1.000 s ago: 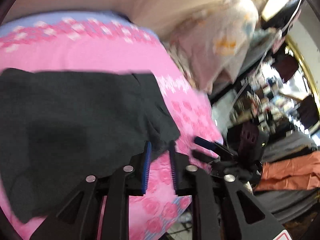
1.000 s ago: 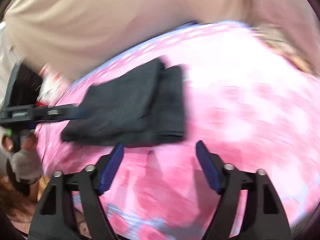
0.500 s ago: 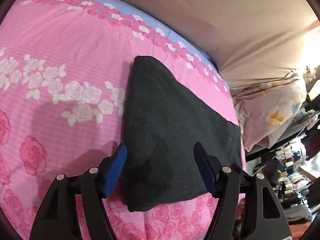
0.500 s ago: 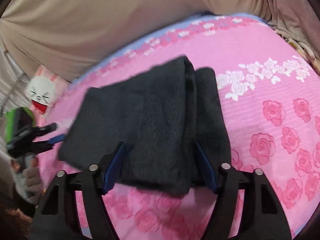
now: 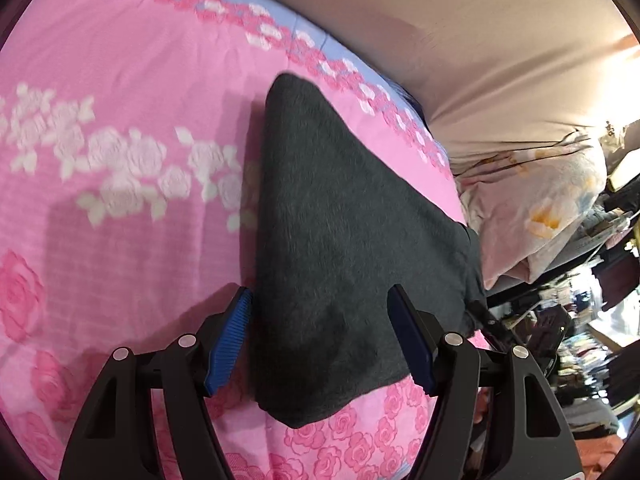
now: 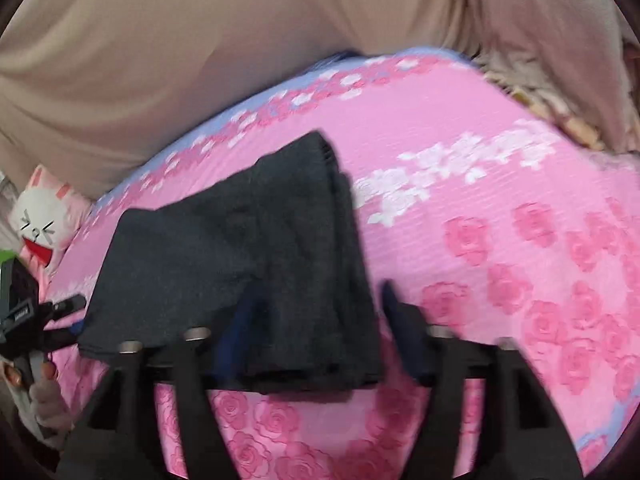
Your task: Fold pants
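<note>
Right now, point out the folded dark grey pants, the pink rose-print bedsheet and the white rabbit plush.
Dark grey pants [image 5: 340, 248], left wrist view, middle.
Pink bedsheet [image 5: 120, 80], left wrist view, bare patch.
White rabbit plush [image 6: 38, 224], right wrist view, face.

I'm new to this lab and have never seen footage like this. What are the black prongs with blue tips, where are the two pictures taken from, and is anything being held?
No robot here: a person carries a hand-held two-finger gripper in each hand, each with a fisheye camera looking along its fingers. One picture is from the left gripper, the other from the right gripper. Both look down on dark grey pants, already folded, on a pink rose-print bedspread. Nothing is held: the left jaws stand open over the pants, and the right jaws are opening, blurred, over the same pants.
</note>
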